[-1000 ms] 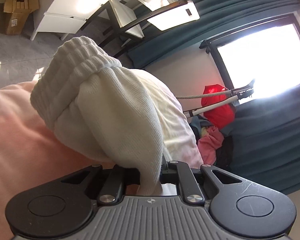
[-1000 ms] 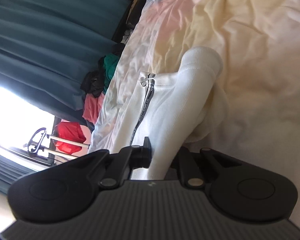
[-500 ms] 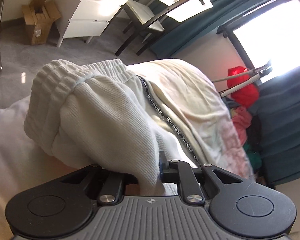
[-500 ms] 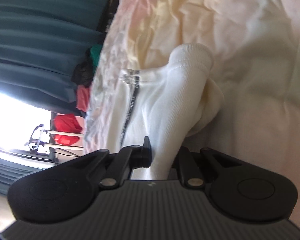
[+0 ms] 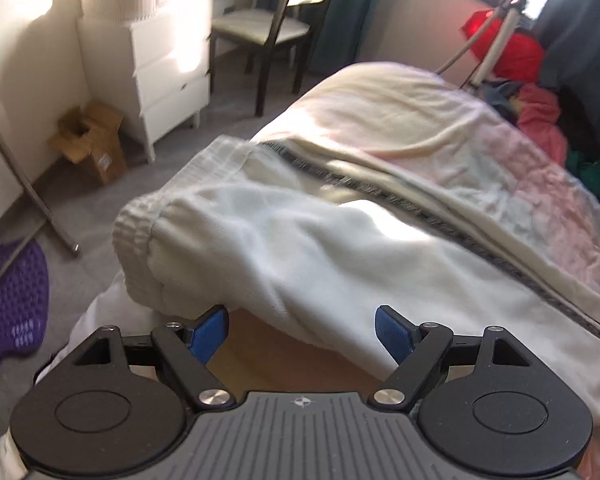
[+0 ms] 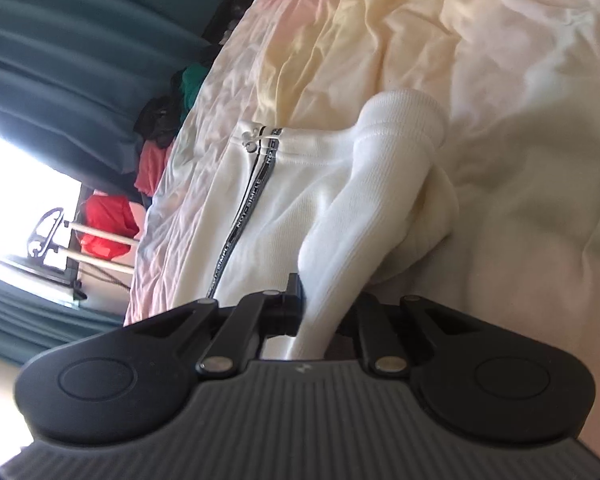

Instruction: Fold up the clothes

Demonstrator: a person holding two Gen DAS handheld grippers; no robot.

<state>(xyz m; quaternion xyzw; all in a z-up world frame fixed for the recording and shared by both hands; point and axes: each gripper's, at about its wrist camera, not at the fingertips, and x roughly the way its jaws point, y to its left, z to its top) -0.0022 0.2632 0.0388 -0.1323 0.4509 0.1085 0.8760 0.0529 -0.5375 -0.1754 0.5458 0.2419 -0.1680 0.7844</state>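
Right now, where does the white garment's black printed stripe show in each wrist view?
Left wrist: black printed stripe runs diagonally from upper centre to the lower right edge.
Right wrist: the stripe runs down left of centre, toward the gripper.
Shared landmark: red bag by the window.

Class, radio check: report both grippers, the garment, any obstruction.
Left gripper just opened, jaws clear of the white garment. Right gripper shut on its cuff. Nothing in the way on the bed.

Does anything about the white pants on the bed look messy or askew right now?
Yes. The white pants lie bunched, not flat: one cuff stands up, pinched in the right tongs, on the bed.
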